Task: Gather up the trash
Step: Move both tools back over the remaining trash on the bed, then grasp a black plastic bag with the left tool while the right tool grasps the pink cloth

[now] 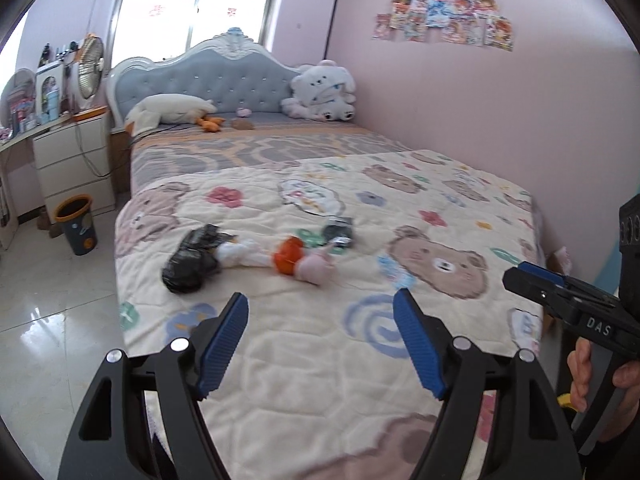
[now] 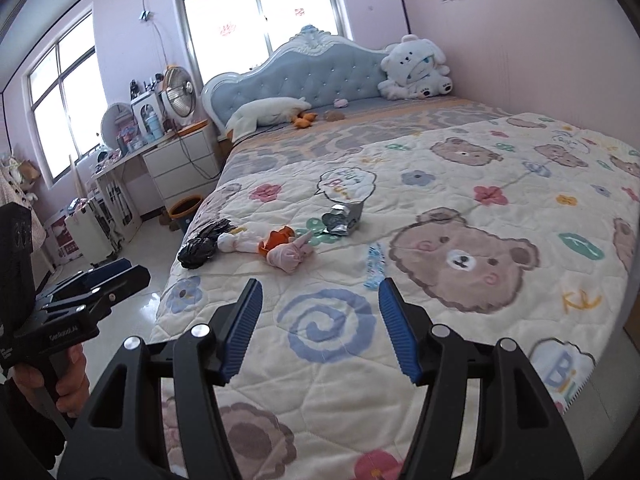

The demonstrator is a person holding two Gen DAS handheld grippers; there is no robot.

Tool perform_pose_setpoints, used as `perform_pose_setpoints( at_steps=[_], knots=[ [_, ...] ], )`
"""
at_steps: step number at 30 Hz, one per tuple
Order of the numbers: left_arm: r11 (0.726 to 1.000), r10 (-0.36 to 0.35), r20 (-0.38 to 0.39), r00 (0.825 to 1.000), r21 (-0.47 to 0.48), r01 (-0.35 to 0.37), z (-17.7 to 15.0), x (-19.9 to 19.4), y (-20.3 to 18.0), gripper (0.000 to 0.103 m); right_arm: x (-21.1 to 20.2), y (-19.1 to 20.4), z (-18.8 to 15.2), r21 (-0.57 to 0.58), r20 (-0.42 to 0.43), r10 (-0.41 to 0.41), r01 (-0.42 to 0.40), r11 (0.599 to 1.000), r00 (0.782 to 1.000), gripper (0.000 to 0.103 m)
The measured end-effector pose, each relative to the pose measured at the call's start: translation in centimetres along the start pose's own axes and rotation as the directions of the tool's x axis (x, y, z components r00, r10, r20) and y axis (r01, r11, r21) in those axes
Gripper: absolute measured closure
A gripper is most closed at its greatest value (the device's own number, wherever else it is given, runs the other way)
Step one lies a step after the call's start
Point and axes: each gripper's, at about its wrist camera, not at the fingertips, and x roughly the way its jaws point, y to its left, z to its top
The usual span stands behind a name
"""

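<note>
Trash lies in a row on the bear-print quilt [image 1: 320, 360]: a crumpled black bag [image 1: 192, 256] [image 2: 202, 246], a white knotted bag [image 1: 240, 254] [image 2: 240, 242], an orange bag [image 1: 288, 256] [image 2: 276, 238], a pink bag [image 1: 316, 266] [image 2: 286, 258], a silver foil wrapper [image 1: 338, 232] [image 2: 344, 218] and a blue-white wrapper [image 1: 394, 268] [image 2: 374, 266]. My left gripper [image 1: 320, 344] is open and empty, short of the trash. My right gripper [image 2: 320, 328] is open and empty, just short of the blue-white wrapper.
A dark bin with an orange rim [image 1: 76, 224] [image 2: 186, 210] stands on the tiled floor left of the bed, by white drawers [image 1: 72, 160]. Plush toys [image 1: 324, 92] and a pillow [image 1: 172, 110] lie at the headboard. The pink wall [image 1: 500, 120] runs along the bed's right side.
</note>
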Motion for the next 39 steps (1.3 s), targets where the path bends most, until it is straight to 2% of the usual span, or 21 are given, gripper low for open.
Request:
perform_pose_setpoints(
  at_steps=[13,19,24,31,39],
  knots=[
    [0.990,0.118,-0.068,0.991,-0.065,-0.123,1.1,6.7,7.9,0.031,12.6,2.5,1.5,-0.032,-0.129,0.041,-0.045,0.998,0.991,0.042],
    [0.981,0.166,-0.109,0.980,-0.079,-0.175,1.4,9.9,11.2,0.031,18.1,4.3,1.5,-0.079,-0.203,0.024,-0.041,0.996,0.979,0.042],
    [0.977,0.174,-0.140,0.975,-0.101,-0.189,1.6,12.1,13.5,0.031,21.2,5.0,1.6,-0.105,-0.239,-0.002,-0.024,0.994,0.971,0.042],
    [0.977,0.164,-0.166,0.972,-0.110,-0.183,1.6,14.5,14.9,0.031,24.5,4.9,1.6,-0.113,-0.278,-0.035,0.004,0.994,0.960,0.042],
    [0.979,0.138,-0.163,0.977,-0.128,-0.160,1.5,16.4,15.6,0.031,27.2,4.7,2.0,-0.090,-0.298,-0.021,-0.006,0.996,0.954,0.042]
  ],
)
